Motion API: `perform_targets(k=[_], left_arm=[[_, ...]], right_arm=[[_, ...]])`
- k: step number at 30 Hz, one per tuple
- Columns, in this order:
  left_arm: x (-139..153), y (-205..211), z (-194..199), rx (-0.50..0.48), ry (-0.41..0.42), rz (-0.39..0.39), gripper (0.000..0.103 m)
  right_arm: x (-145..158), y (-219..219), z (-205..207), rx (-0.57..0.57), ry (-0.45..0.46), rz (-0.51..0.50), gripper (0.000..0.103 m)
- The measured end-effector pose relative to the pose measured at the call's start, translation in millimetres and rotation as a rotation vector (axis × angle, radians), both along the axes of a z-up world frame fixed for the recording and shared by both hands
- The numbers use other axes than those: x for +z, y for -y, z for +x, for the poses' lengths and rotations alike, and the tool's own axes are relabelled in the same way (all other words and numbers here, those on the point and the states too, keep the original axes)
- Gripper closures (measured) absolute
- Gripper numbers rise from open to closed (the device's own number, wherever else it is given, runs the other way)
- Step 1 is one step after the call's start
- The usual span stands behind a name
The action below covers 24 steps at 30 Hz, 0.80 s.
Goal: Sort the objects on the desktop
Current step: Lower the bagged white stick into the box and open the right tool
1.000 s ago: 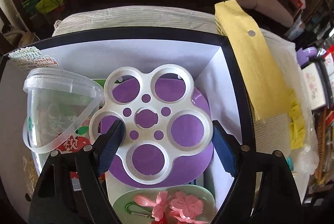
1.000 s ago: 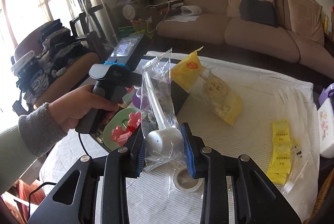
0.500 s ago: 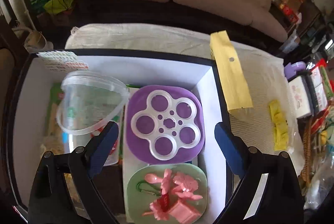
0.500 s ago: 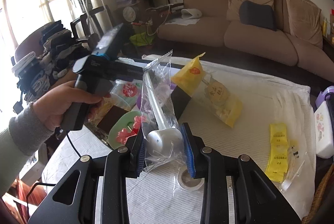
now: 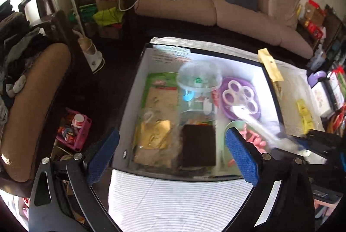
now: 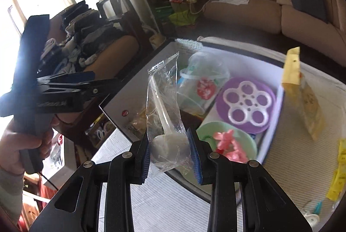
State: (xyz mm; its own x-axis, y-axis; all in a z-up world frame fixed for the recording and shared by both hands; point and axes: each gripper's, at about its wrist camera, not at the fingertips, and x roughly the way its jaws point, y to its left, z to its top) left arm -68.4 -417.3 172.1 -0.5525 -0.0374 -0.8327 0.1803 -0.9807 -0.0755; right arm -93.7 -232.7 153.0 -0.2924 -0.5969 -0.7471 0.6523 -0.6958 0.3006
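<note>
Since one second earlier: left gripper (image 5: 172,151) lifted away from purple plate (image 6: 245,105), now hanging above near edge of storage box (image 5: 270,80); right gripper (image 6: 170,157) swung from open tablecloth (image 6: 164,206) toward box, load unchanged. Left jaws opening, blue pads wide apart, nothing between them. Right jaws clamped on bowl end of wrapped spoon (image 6: 167,124), pads pressing clear wrapper on both sides. Spoon position: bowl low between pads, handle and wrapper tail rising toward 12 o'clock in right wrist view, tilted slightly to 11, crimped wrapper end uppermost. Long axis therefore close to in line with fingers, not across them. Box interior lies beyond spoon from 12 to 2 o'clock: clear tub (image 6: 202,83) at 12 to 1, purple plate with white flower-shaped ring at 1 to 2, green dish (image 6: 207,130) with pink pieces just right of right-hand pad. In left wrist view, spoon enters as blurred streak from 4 o'clock, tip over purple plate. Judged step: carry spoon over box rim, then lower and release. Nearer hand: right, already loaded and at rim; left well clear at 9 o'clock in right wrist view. Key relation: free floor limited, so handle-first entry likely to land on contents, not bare bottom.
</note>
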Motion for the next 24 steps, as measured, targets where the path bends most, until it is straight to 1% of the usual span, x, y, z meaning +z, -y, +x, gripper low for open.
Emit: perform_targets(k=[3, 4, 9, 13, 15, 17, 18, 19, 20, 21, 23, 24], left_arm=[[-1.6, 14.5, 11.6, 0.029, -0.020, 0.014, 0.004], [-2.2, 20.0, 14.8, 0.040, -0.027, 0.020, 0.004], [-3.5, 43.5, 27.1, 0.087, -0.063, 0.026, 0.004], [-6.0, 55.5, 33.9, 0.097, -0.081, 0.021, 0.004], [-9.7, 59.4, 34.9, 0.097, -0.084, 0.021, 0.004], [-14.8, 62.0, 34.4, 0.097, -0.083, 0.026, 0.004], [-17.6, 62.8, 33.6, 0.097, -0.079, 0.026, 0.004], [-20.4, 63.7, 32.6, 0.094, -0.074, 0.028, 0.004], [-23.2, 64.5, 31.5, 0.091, -0.070, 0.031, 0.004], [-25.6, 64.7, 30.8, 0.089, -0.067, 0.031, 0.004], [-29.5, 65.5, 30.6, 0.088, -0.065, 0.027, 0.004], [-31.1, 66.1, 31.0, 0.090, -0.065, 0.026, 0.004]], right_arm=[[-16.7, 37.4, -6.2, -0.001, 0.030, 0.048, 0.071], [-20.6, 47.0, -9.2, -0.011, 0.042, 0.050, 0.071], [-30.5, 86.5, -39.9, -0.104, 0.128, -0.007, 0.071], [-29.9, 122.7, -70.7, -0.153, 0.136, 0.013, 0.071], [-34.6, 135.6, -86.2, -0.184, 0.141, 0.011, 0.070], [-41.7, 144.0, -99.7, -0.226, 0.153, -0.002, 0.068], [-46.6, 147.9, -105.5, -0.241, 0.169, -0.011, 0.065], [-51.5, 150.6, -111.0, -0.251, 0.187, -0.015, 0.054], [-54.8, 153.0, -115.3, -0.257, 0.195, -0.017, 0.053], [-55.5, 155.1, -117.4, -0.254, 0.190, -0.016, 0.052], [-52.7, 163.0, -117.8, -0.244, 0.143, 0.045, 0.050], [-48.3, 166.6, -115.2, -0.225, 0.105, 0.084, 0.050]])
